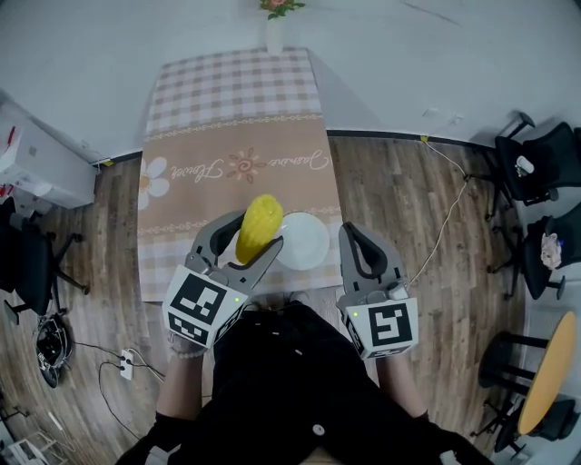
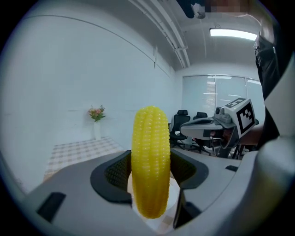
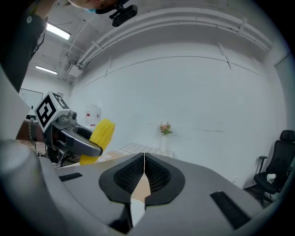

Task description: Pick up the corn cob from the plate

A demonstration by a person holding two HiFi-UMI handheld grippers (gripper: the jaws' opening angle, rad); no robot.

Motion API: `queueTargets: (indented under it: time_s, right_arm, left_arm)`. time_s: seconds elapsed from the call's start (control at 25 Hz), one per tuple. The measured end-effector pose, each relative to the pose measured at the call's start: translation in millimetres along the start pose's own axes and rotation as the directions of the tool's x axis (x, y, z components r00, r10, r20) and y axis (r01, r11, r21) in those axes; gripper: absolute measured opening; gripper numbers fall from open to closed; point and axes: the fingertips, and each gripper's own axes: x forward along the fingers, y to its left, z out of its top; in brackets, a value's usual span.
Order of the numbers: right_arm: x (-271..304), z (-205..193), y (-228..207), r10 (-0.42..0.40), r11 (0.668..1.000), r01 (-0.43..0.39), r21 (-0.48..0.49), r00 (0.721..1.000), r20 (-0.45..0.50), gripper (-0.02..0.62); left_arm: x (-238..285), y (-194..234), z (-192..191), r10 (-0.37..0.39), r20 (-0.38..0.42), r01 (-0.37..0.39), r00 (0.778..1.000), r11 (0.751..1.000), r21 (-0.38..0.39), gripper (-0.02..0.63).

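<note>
My left gripper point(image 1: 255, 238) is shut on the yellow corn cob point(image 1: 258, 227), which it holds up above the table, just left of the white plate point(image 1: 305, 242). In the left gripper view the corn cob point(image 2: 150, 159) stands upright between the two dark pads, and the left gripper point(image 2: 150, 173) clamps its middle. The plate has nothing on it. My right gripper point(image 1: 360, 247) hovers at the plate's right edge, shut with nothing in it. In the right gripper view the right gripper point(image 3: 144, 171) has its pads pressed together, and the corn cob point(image 3: 98, 139) shows at the left.
The table carries a beige and checked tablecloth point(image 1: 234, 145) with a flower vase point(image 1: 275, 23) at its far end. Black office chairs point(image 1: 536, 173) and a round wooden table point(image 1: 551, 372) stand on the right. A white cabinet point(image 1: 36, 159) is at the left. A cable point(image 1: 445, 218) runs across the wooden floor.
</note>
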Motion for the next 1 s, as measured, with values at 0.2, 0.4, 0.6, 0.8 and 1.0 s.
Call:
queueTargets:
  time_s: [0.2,0.4,0.6,0.8,1.0]
  right_arm:
    - [1.2,4.6,3.3,0.007,1.000,-0.007,-0.010,1.000,0.015,0.041]
    - [0.1,5.7,6.4,0.006,1.000,-0.006,-0.017,1.000,0.005,0.041]
    - [-3.4,0.4,9.5,0.015,1.000,-0.014,-0.023,1.000,0.014,0.041]
    - [-4.2,-0.4,9.7,0.002,1.000,-0.002,-0.027,1.000,-0.005,0.041]
    - [-4.5,-0.2,13.2,0.007,0.999,-0.008,-0.033,1.000,-0.009,0.041]
  left_arm:
    - [-7.8,-0.3,6.7,0.003,0.028,-0.003,1.000,1.000,-0.003,0.264]
    - [-11.9,3.9,8.9,0.008,0.048,-0.006,0.999,0.999,-0.039,0.264]
    - [-14.3,4.7,9.6,0.012,0.053,-0.010,0.999,0.999,-0.041,0.264]
    - [-14.1,3.3,6.2,0.007,0.046,-0.005,0.999,0.999,-0.040,0.264]
    - [-13.8,1.6,5.0,-0.002,0.038,0.004,0.999,0.999,-0.031,0.264]
